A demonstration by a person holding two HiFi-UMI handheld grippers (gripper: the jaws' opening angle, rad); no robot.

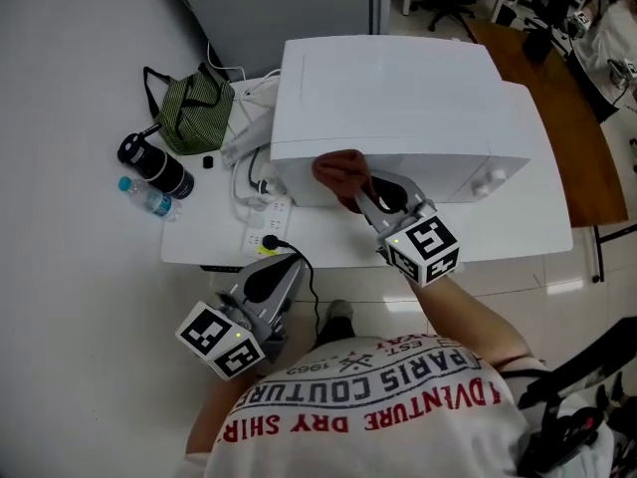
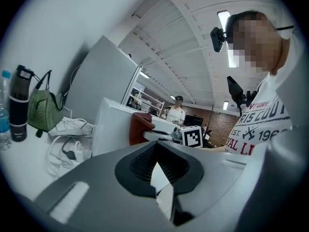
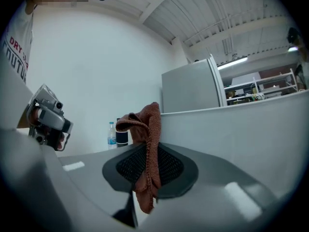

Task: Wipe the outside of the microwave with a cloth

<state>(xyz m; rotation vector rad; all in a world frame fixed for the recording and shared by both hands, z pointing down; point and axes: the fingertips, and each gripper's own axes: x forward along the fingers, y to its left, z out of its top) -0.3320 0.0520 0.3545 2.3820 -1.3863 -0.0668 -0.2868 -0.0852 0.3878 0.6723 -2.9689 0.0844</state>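
Note:
A white microwave (image 1: pixel 398 98) stands on a white table (image 1: pixel 537 227). My right gripper (image 1: pixel 363 195) is shut on a rust-brown cloth (image 1: pixel 340 172), which rests against the microwave's front face near its left end. In the right gripper view the cloth (image 3: pixel 147 144) hangs folded between the jaws, with the microwave wall (image 3: pixel 241 134) just to the right. My left gripper (image 1: pixel 287 262) is held low at the table's front edge, left of the microwave; it looks shut with nothing in it (image 2: pixel 155 163). The left gripper view shows the cloth (image 2: pixel 140 127) from the side.
Left of the microwave lie a green striped bag (image 1: pixel 194 108), a black flask (image 1: pixel 154 164), a small water bottle (image 1: pixel 147 197) and a power strip with cables (image 1: pixel 261 212). A grey fridge (image 1: pixel 289 3) stands behind. A brown table (image 1: pixel 557 88) is at the right.

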